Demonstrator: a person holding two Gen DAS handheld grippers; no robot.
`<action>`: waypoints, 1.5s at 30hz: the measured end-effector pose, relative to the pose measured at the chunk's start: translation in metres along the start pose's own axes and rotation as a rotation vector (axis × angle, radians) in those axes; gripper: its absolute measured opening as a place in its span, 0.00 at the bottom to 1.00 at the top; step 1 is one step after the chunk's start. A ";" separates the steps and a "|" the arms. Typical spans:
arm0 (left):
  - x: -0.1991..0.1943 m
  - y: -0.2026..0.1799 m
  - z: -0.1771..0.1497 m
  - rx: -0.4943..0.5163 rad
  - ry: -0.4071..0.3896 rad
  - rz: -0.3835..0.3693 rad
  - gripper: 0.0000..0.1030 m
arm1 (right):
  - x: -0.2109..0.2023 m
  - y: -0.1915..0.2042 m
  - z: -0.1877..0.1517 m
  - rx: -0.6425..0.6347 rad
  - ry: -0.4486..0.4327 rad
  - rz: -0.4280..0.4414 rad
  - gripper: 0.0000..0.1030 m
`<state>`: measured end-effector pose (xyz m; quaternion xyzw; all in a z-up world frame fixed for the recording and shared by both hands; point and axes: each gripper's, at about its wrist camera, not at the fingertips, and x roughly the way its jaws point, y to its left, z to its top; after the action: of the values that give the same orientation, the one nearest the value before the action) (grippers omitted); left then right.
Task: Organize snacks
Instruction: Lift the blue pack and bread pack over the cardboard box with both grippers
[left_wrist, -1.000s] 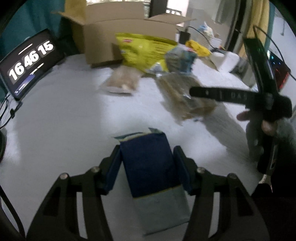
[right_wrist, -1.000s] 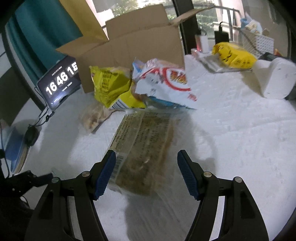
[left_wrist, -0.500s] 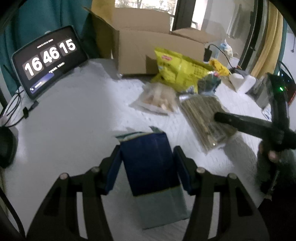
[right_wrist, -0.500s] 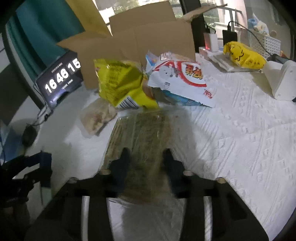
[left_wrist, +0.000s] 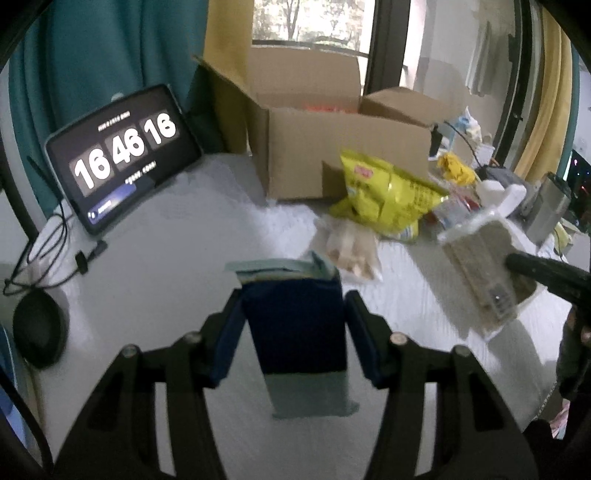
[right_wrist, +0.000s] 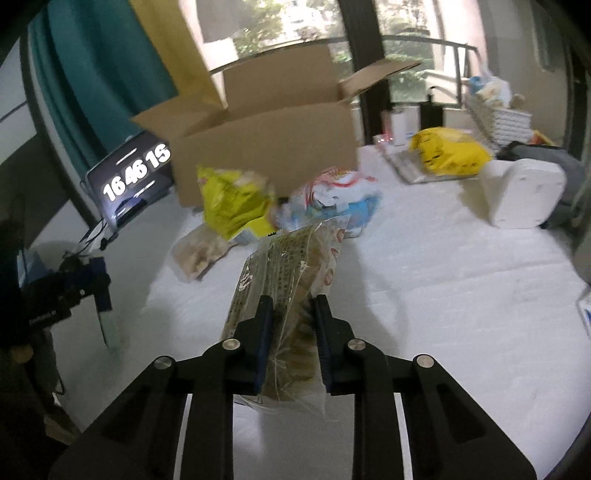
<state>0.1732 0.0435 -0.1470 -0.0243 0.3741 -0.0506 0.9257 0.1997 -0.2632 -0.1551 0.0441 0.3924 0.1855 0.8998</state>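
My left gripper (left_wrist: 293, 314) is shut on a dark blue snack box (left_wrist: 295, 325) with a pale green end, held above the white table. My right gripper (right_wrist: 293, 321) is shut on a clear packet of brown crackers (right_wrist: 288, 280) and holds it lifted off the table; the packet also shows at the right of the left wrist view (left_wrist: 484, 266). An open cardboard box (left_wrist: 332, 147) stands at the back. A yellow chip bag (left_wrist: 384, 195), a clear bag of pale biscuits (left_wrist: 351, 251) and a red-white-blue bag (right_wrist: 332, 199) lie in front of it.
A tablet showing a clock (left_wrist: 122, 155) leans at the back left, with cables (left_wrist: 48, 258) and a black round object (left_wrist: 37, 332) beside it. A white appliance (right_wrist: 521, 195), a yellow bag (right_wrist: 450, 151) and a white basket (right_wrist: 495, 110) sit at the right.
My right gripper closed on the cracker packet and lifted it off the table. My left gripper rose and tilted up with the blue box still in it.
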 end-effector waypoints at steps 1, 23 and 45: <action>-0.001 0.000 0.005 0.003 -0.013 0.004 0.54 | -0.005 -0.007 0.001 0.009 -0.010 -0.015 0.23; 0.009 -0.017 0.105 0.045 -0.172 0.001 0.51 | -0.033 -0.027 0.111 -0.070 -0.261 -0.013 0.22; 0.079 -0.020 0.240 -0.002 -0.331 -0.063 0.51 | 0.080 -0.023 0.234 -0.074 -0.309 0.020 0.22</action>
<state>0.3948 0.0163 -0.0277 -0.0450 0.2157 -0.0747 0.9725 0.4257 -0.2397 -0.0549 0.0429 0.2419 0.1997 0.9486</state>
